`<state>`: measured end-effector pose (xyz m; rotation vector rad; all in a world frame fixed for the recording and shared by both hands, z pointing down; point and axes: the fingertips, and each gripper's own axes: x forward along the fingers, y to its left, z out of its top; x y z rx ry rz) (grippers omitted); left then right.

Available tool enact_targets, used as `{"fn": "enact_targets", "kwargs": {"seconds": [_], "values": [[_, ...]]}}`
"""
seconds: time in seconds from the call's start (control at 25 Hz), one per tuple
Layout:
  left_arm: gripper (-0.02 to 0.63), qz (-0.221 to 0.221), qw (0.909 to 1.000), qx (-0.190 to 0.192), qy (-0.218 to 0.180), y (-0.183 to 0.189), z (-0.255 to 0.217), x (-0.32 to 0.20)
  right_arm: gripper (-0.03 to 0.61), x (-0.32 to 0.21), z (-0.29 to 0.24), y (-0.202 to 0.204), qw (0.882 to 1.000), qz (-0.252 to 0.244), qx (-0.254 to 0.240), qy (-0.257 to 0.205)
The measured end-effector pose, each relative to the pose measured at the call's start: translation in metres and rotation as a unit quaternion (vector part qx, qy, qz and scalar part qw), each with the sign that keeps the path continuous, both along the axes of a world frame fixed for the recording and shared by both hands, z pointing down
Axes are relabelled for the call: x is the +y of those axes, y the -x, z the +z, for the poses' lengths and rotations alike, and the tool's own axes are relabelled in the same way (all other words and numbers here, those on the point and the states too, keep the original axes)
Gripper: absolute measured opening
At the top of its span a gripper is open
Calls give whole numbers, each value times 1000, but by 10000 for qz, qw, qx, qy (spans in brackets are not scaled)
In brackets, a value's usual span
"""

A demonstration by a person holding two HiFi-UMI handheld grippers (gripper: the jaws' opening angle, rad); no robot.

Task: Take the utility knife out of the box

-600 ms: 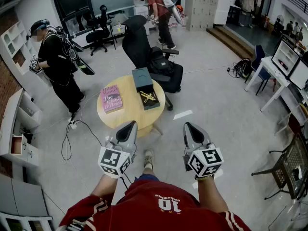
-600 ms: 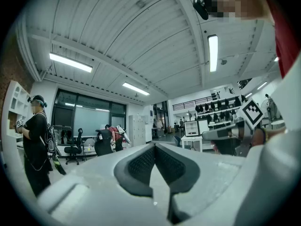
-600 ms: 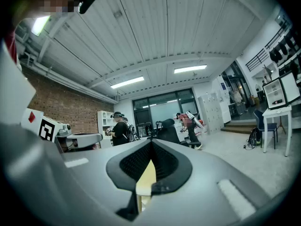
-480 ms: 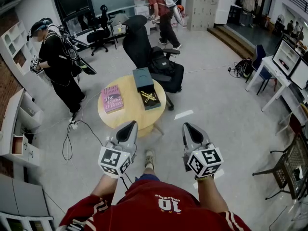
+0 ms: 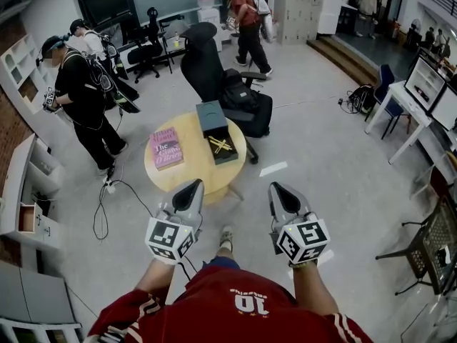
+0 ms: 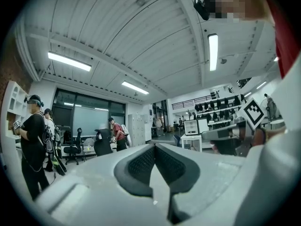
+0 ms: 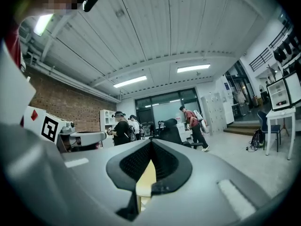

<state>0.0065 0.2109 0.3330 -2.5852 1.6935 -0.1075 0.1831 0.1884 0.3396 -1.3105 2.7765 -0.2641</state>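
On a round wooden table (image 5: 193, 174) ahead of me lies an open dark box (image 5: 218, 141); its lid stands at the far end. A yellow utility knife (image 5: 221, 146) lies inside the box's tray. My left gripper (image 5: 193, 186) is held level, short of the table's near edge, jaws shut and empty. My right gripper (image 5: 278, 189) hangs level to the right of the table, also shut with nothing in it. In the left gripper view the left gripper (image 6: 155, 147) has its pads together. The right gripper (image 7: 151, 142) shows the same in the right gripper view, with the table's yellow top in the slit below.
A pink book (image 5: 166, 147) lies on the table's left half. A black office chair (image 5: 207, 66) with a dark bag (image 5: 246, 106) stands behind the table. A person in black (image 5: 82, 98) stands at the left; a cable (image 5: 107, 199) runs over the floor. White shelves (image 5: 28, 191) line the left wall.
Both grippers have stayed put and shut. The person in red at the back has walked a little to the right; a second person has come into view behind the one in black.
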Motion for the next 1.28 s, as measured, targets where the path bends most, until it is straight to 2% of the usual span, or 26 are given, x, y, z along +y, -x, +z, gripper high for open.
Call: {"fn": "enact_targets", "kwargs": {"seconds": [0.2, 0.36, 0.76, 1.28], "values": [[2, 9, 10000, -18, 48, 0, 4, -6, -2, -6, 2, -2, 10000, 34, 30, -21], [2, -26, 9999, 13, 136, 4, 11, -15, 0, -13, 8, 2, 9998, -68, -133, 161], [2, -91, 9995, -17, 289, 10, 20, -51, 0, -46, 9, 16, 9995, -261, -32, 193], [2, -181, 9983, -25, 558, 21, 32, -135, 0, -133, 3, 52, 9977, -550, 397, 65]]}}
